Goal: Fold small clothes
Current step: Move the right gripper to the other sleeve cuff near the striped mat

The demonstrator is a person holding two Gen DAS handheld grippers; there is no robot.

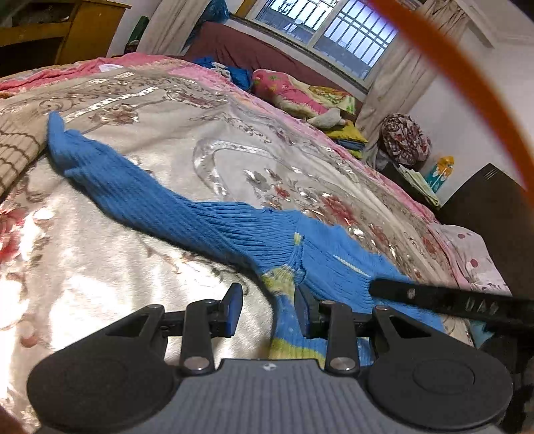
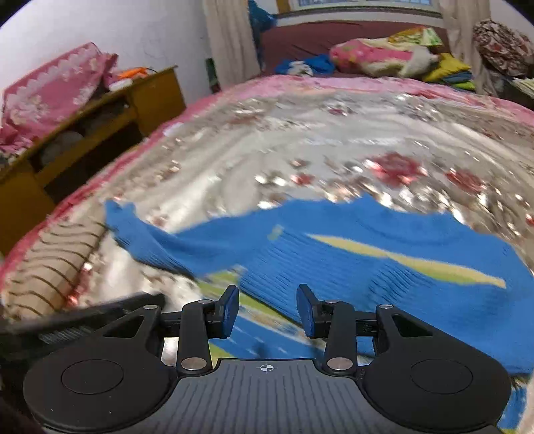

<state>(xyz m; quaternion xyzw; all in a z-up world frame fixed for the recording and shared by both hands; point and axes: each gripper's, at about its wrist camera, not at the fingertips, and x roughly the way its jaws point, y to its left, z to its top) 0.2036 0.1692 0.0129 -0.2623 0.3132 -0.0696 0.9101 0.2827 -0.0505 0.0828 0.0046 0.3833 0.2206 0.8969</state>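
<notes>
— Where is the blue sweater (image 1: 187,213)?
— Spread on the flowered bedspread (image 1: 207,133), its sleeve reaching toward ten o'clock.
— And the tongs?
— The left gripper (image 1: 268,310) and the right gripper (image 2: 268,308) both stand spread over the knit, pinching nothing.
— What else is around?
— Pillows (image 1: 300,91) at one o'clock; only the right view shows the wooden cabinet (image 2: 100,123).

The sweater (image 1: 233,227) lies spread on the bed (image 1: 167,110), one sleeve (image 1: 66,143) stretched toward the bed's left side. Left of the bed stands a shelf (image 2: 83,133). Behind the bed lie pillows (image 1: 300,93) below a window (image 1: 333,30). A bundle (image 1: 405,138) sits off the bed's right.
</notes>
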